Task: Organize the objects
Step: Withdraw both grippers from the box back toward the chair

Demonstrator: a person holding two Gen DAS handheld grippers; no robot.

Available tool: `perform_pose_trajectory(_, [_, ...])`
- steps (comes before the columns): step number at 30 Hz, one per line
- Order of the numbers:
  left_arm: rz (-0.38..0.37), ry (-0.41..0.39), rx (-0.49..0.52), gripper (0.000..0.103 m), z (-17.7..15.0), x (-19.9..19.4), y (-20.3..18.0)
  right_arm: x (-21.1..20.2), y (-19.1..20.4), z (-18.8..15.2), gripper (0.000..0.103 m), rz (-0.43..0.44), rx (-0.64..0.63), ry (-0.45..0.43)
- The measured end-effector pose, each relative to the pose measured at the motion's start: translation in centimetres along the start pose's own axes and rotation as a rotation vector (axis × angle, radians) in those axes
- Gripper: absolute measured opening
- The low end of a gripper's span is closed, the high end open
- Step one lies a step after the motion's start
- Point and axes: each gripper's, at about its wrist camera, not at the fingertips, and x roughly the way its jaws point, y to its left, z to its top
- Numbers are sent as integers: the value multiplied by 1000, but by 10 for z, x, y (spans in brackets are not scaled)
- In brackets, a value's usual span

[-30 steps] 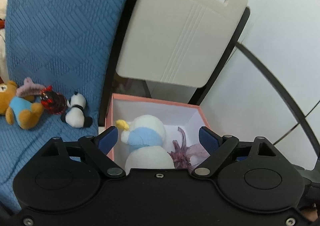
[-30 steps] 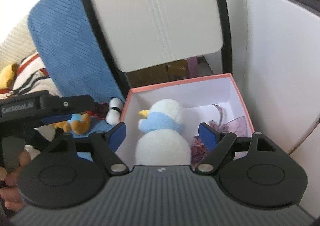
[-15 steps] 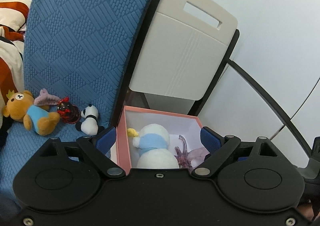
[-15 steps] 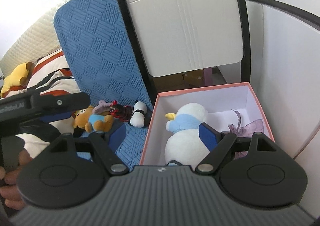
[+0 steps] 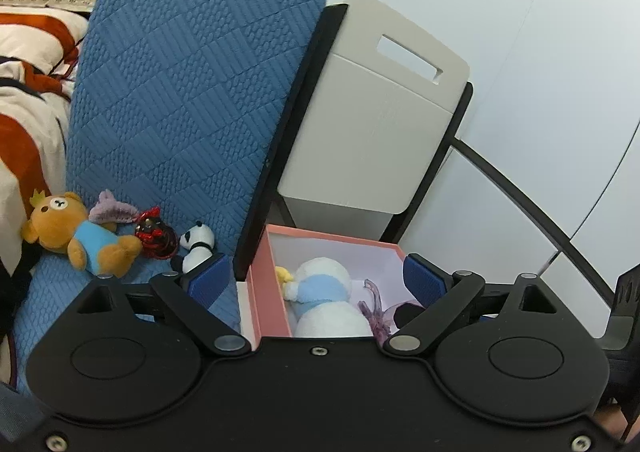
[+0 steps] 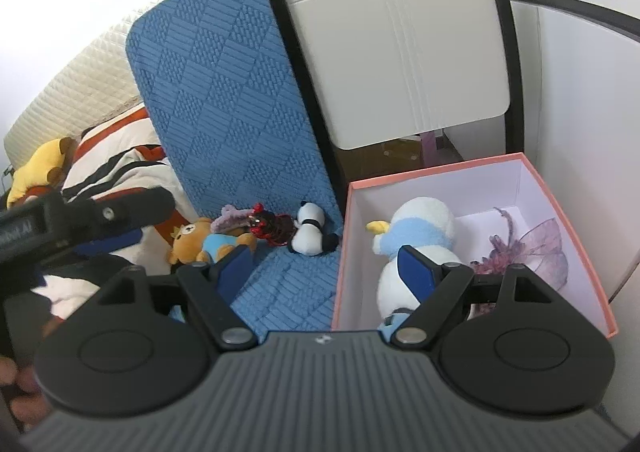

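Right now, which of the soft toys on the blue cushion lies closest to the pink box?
The panda: black and white, right beside the pink box. The brown bear in blue lies farthest away.

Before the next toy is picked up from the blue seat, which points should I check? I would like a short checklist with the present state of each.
1. Left tool empty, jaws wide and just been opening: ok.
2. Right tool open and empty: ok.
3. Pink cardboard box open, with free room beside the white snowman plush and purple gauzy ornament: ok.
4. Small black-and-white panda plush on the blue quilted seat cushion in clear view: ok.
5. Panda free of the shiny red ornament: cannot tell, they lie very close.
6. Brown bear plush in blue shirt still outside the box: not ok.
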Motion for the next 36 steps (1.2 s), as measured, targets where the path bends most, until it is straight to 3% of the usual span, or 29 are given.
perform_pose_trajectory(19, [80, -90, -56, 97, 3, -39, 61, 35, 70, -18, 82, 37, -55, 61])
perform_pose_trajectory(30, [168, -131, -71, 102, -6, -39, 110, 55, 83, -24, 82, 44, -59, 78])
perform_pose_trajectory(31, [188, -134, -86, 102, -8, -38, 118, 57, 84, -25, 83, 43, -65, 76])
perform_pose_trajectory(34, [205, -147, -135, 102, -12, -35, 136, 62, 87, -27, 103, 30, -69, 51])
perform_pose_trajectory(36, [213, -143, -155, 103, -14, -33, 145, 66, 85, -27, 103, 32, -55, 37])
